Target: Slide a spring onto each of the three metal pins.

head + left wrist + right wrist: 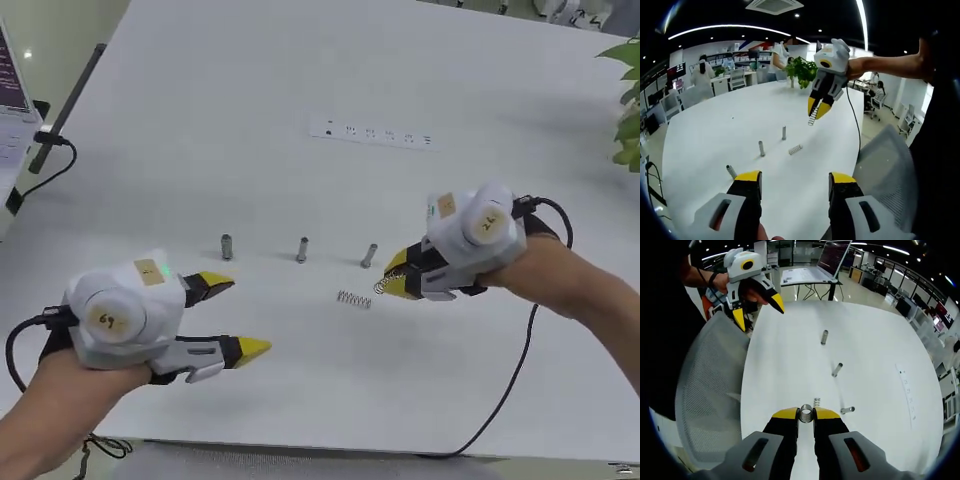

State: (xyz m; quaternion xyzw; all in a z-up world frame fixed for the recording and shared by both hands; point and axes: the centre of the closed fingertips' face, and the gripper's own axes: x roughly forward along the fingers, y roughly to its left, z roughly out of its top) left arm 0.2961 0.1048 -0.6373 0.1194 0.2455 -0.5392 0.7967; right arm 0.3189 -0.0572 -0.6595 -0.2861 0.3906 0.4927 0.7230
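Head view: I'm gripping a spring in the right gripper, just beside the right-end pin; a loose spring is lying near that pin.
Left gripper view: the left gripper is hanging spread and empty, well apart from the right-end pin.
Right gripper view: the spring's long axis is pointing forward along the jaws; the right-end pin is showing just right of the tips.
Next move: I'm judging the right gripper nearer; the spring needs tipping upright over the right-end pin.

Bright overhead ceiling strips; soft faint shadows; fisheye edges warped.
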